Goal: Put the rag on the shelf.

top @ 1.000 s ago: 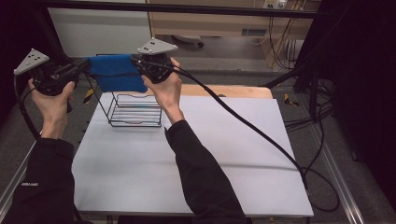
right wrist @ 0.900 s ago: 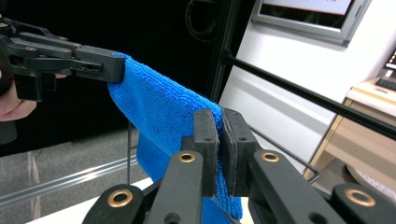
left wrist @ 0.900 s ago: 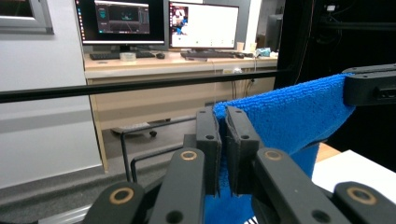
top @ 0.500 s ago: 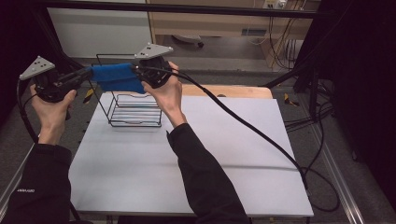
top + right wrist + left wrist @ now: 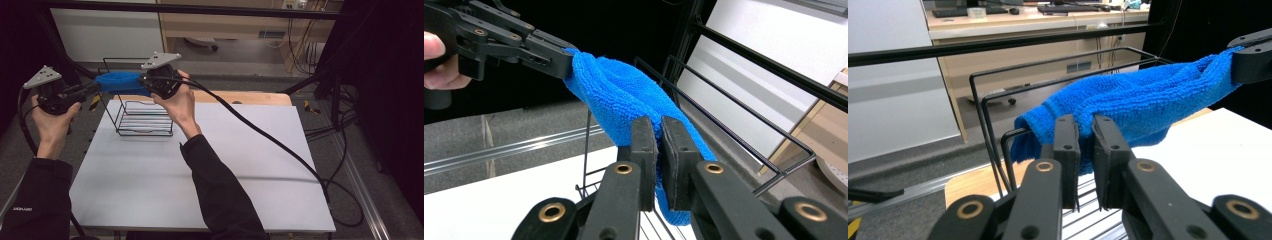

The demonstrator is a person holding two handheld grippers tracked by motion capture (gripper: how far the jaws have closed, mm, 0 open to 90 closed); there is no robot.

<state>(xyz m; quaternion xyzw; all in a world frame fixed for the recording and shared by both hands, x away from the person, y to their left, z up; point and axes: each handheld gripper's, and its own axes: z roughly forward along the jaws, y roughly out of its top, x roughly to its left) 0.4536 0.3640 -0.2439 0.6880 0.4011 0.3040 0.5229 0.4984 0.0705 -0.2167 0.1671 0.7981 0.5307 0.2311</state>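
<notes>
A blue terry cloth (image 5: 120,82) stretches between my two grippers, just above the top bars of a black wire rack (image 5: 145,120). My left gripper (image 5: 95,86) has the cloth's left end between its pads; its jaws have just been opening a little, and the cloth (image 5: 1148,100) is still pinched between them (image 5: 1087,135). My right gripper (image 5: 145,82) is shut on the other end, with blue cloth (image 5: 619,90) squeezed between its pads (image 5: 659,145). In the right gripper view the left gripper (image 5: 559,57) shows at the top left, clamped on the cloth's far corner.
The wire rack (image 5: 983,125) stands at the far left of the white table (image 5: 225,165). A black cable (image 5: 260,135) trails from the right gripper across the table to the right. A black frame bar (image 5: 200,7) crosses the back.
The cloth and both grippers have sunk slightly toward the rack's top bars. The cloth looks narrower and more bunched. Both hands have otherwise stayed in place.
</notes>
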